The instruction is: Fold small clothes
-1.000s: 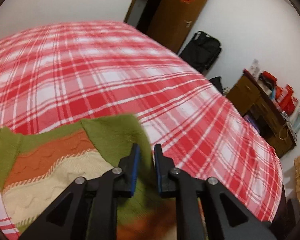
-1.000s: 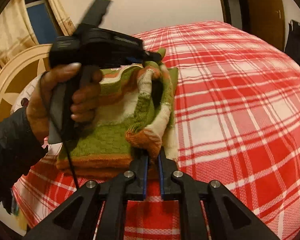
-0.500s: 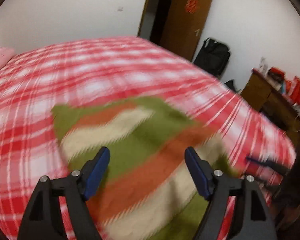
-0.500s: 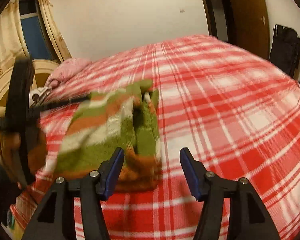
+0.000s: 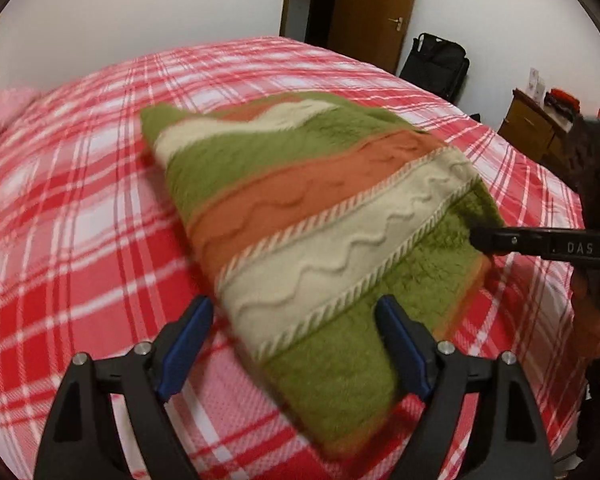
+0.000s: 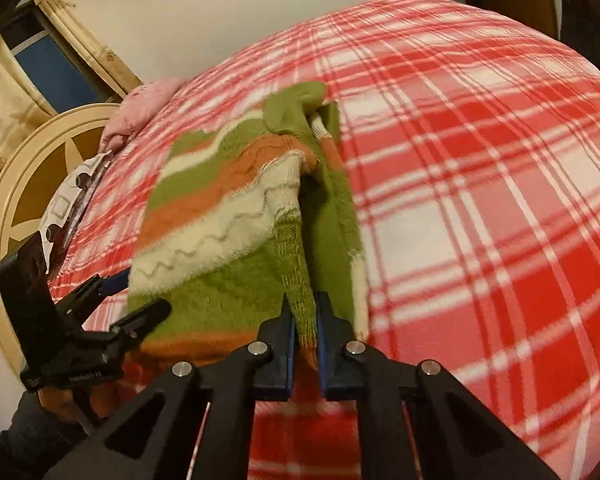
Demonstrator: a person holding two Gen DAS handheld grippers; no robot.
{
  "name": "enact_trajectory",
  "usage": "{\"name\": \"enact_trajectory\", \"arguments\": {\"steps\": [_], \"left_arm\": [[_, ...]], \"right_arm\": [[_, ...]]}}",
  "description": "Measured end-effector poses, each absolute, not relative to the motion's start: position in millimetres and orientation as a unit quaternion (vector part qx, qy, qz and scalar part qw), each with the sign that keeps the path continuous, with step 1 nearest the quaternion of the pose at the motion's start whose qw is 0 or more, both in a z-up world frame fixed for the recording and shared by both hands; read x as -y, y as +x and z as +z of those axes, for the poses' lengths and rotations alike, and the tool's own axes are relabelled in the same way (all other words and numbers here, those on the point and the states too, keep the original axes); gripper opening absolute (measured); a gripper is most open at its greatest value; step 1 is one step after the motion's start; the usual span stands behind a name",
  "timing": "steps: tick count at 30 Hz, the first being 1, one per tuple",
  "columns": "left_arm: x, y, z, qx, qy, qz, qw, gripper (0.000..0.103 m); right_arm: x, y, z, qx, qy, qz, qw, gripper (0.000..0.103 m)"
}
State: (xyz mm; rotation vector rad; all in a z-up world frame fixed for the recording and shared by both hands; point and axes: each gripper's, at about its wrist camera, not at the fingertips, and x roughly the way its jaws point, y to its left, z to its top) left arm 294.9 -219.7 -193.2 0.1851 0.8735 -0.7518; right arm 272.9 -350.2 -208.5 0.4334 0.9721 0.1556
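one striped sweater lies on plaid bed

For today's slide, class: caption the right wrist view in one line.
Right gripper pinches the striped sweater's edge on the plaid bed; left gripper open alongside.

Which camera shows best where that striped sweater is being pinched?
The right wrist view: the right tool is shut on the sweater's edge. The left wrist view shows its striped top and that tool's tip only.
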Motion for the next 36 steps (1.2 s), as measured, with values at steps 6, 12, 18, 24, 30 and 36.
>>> {"name": "enact_trajectory", "arguments": {"steps": [6, 12, 18, 24, 30, 36], "left_arm": [[219.9, 292.6, -195.0, -0.414, 0.090, -0.341, 0.839, 0.092], [217.5, 291.7, -198.8, -0.418, 0.080, -0.338, 0.839, 0.095], [214.1, 296.7, -202.9, -0.432, 0.064, -0.341, 0.832, 0.097], [213.9, 296.4, -203.6, -0.431, 0.065, -0.342, 0.833, 0.098], [214.6, 293.2, -203.4, -0.432, 0.068, -0.343, 0.831, 0.100], [210.2, 291.2, -197.3, -0.431, 0.068, -0.338, 0.834, 0.100]], "right_arm": [[344.7, 281.5, -202.0, -0.478, 0.172, 0.056, 0.859, 0.009], [338.3, 278.0, -156.7, -0.411, 0.113, 0.003, 0.905, 0.027], [307.5, 304.5, -127.6, -0.363, 0.103, 0.070, 0.924, 0.028], [295.4, 340.0, -166.9, -0.420, 0.057, 0.043, 0.905, 0.028], [311.7, 333.8, -192.4, -0.428, 0.074, 0.053, 0.899, 0.028], [310.1, 327.3, -192.4, -0.425, 0.057, 0.061, 0.901, 0.030]]}}
